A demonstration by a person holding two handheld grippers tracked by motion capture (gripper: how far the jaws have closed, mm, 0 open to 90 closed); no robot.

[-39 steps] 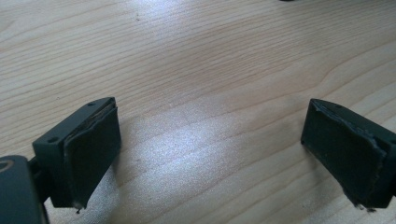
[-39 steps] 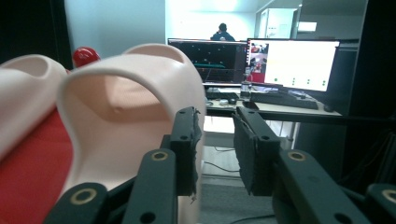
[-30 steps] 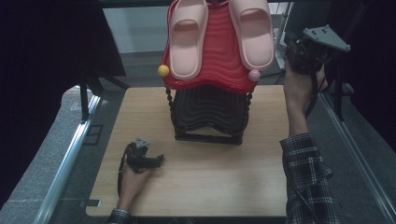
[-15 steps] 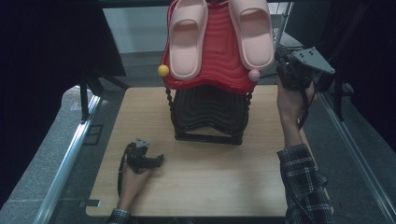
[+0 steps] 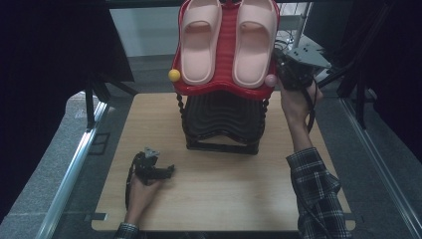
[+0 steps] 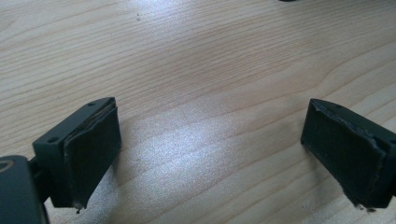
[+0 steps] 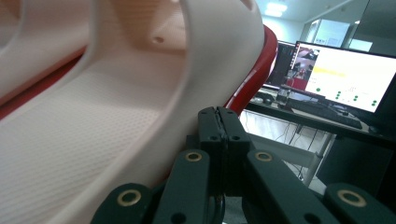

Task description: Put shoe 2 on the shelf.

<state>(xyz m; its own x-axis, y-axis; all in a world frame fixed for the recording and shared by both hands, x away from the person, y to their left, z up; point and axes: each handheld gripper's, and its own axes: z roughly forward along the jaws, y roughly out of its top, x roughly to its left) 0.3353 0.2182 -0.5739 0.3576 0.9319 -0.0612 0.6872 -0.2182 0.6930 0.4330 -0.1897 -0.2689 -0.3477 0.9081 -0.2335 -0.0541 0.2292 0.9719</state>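
Note:
Two pink slippers lie side by side on the red top tier [image 5: 226, 88] of a shoe rack, the left slipper [image 5: 199, 42] and the right slipper [image 5: 255, 42]. My right gripper [image 5: 284, 64] is raised beside the right slipper's outer edge. In the right gripper view its jaws [image 7: 218, 114] are shut with nothing between them, close against the slipper's side [image 7: 116, 107]. My left gripper [image 5: 155, 168] rests low on the wooden table [image 5: 214, 194] in front of the rack. In the left gripper view it [image 6: 210, 154] is open over bare wood.
The rack's black lower tier [image 5: 222, 119] stands at the table's back middle. A yellow ball [image 5: 174, 74] and a pink ball [image 5: 270, 79] cap the red tier's corners. A lit monitor [image 7: 345, 79] stands beyond the rack. Metal rails run along both sides of the table.
My right gripper has moved left and slightly down, from off the rack's right side to the right slipper's edge. The left gripper has stayed put.

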